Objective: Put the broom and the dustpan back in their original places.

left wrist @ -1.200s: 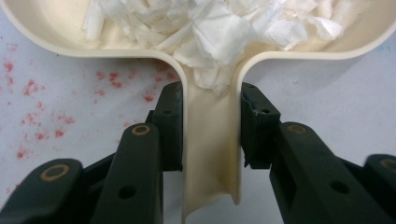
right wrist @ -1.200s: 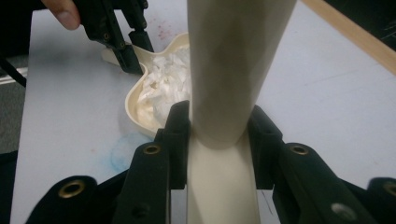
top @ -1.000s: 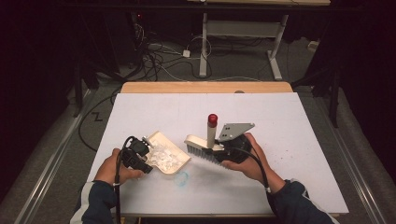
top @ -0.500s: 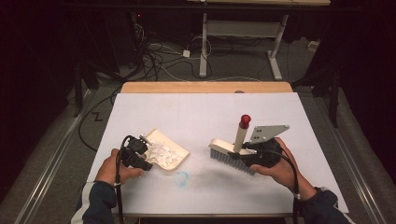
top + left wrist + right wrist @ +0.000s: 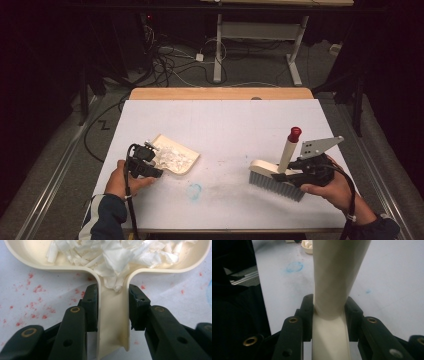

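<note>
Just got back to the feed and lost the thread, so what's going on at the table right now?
A person is working with a hand-held gripper in each hand. The left hand-held gripper is clamped on the handle of a cream dustpan that sits on the white table full of white paper scraps. The right hand-held gripper grips a cream brush with a red-tipped handle, off to the right, well apart from the dustpan.

White tabletop (image 5: 220, 125) with a faint blue ring stain (image 5: 194, 190) and red speckles (image 5: 37, 288); cream dustpan (image 5: 185, 165) holding white paper scraps (image 5: 110, 255); cream brush (image 5: 272, 175), red-capped handle (image 5: 294, 134), grey bristles; black grippers.
</note>
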